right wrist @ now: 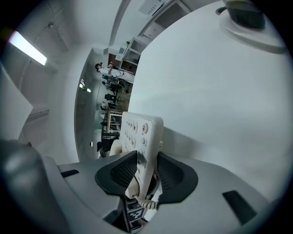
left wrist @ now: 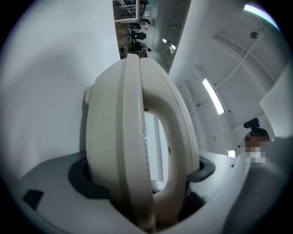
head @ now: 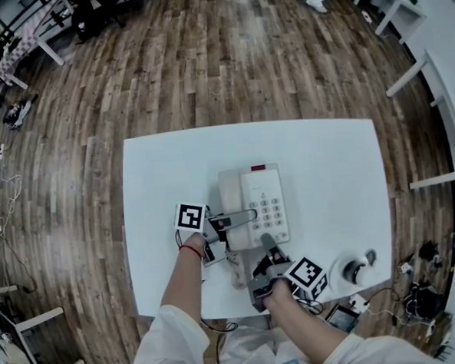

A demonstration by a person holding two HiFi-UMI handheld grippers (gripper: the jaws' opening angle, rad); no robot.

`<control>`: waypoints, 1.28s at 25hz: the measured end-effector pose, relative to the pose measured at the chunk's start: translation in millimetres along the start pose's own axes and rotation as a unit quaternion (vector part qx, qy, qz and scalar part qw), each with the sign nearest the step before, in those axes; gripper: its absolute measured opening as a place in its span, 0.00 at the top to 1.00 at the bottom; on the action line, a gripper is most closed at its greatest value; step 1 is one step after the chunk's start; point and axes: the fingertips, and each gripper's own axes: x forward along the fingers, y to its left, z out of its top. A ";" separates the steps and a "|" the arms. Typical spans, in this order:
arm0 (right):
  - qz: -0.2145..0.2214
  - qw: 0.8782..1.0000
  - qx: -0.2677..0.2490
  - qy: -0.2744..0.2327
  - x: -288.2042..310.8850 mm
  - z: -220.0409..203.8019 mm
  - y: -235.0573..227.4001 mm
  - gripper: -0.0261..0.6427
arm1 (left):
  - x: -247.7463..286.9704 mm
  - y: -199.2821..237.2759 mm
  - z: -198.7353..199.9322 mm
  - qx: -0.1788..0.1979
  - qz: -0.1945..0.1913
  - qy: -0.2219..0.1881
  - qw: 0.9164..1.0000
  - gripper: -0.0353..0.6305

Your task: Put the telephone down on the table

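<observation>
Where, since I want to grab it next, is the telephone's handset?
In the head view the handset lies along the left side of the telephone base, with the left gripper shut across it.

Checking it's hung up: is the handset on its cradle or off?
On the cradle: the head view shows the handset lying along the left side of the telephone base, left gripper clamped across it.

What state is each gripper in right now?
Left gripper: closed on the handset.
Right gripper: open, the telephone base between its jaws, not gripped.
</observation>
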 end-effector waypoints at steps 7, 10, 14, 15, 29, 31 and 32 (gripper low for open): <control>0.004 1.000 0.023 -0.008 -1.1 1.4 -1.8 0.74 | 1.3 -0.4 -0.7 0.000 0.001 0.000 1.000 0.25; 0.008 0.999 0.032 -0.006 0.5 0.6 -1.1 0.75 | 1.1 -0.4 -0.1 -0.003 -0.001 -0.001 1.000 0.25; 0.007 0.999 0.039 -0.007 -0.4 0.1 -0.2 0.75 | 0.6 -1.3 0.4 -0.001 0.001 -0.001 1.000 0.25; 0.007 0.999 0.041 -0.008 -0.6 0.2 0.2 0.75 | 0.8 -1.3 0.5 0.000 0.001 -0.001 1.000 0.25; 0.003 0.999 0.054 -0.002 2.6 1.6 -1.5 0.75 | -3.8 1.1 6.1 -0.019 0.007 -0.025 0.999 0.25; 0.002 0.998 0.058 0.001 2.8 1.2 -3.4 0.75 | -4.4 3.9 4.8 -0.019 0.013 -0.023 0.999 0.25; 0.002 0.998 0.060 0.002 2.8 1.2 -4.2 0.75 | -4.2 4.9 3.8 -0.018 0.015 -0.019 1.000 0.25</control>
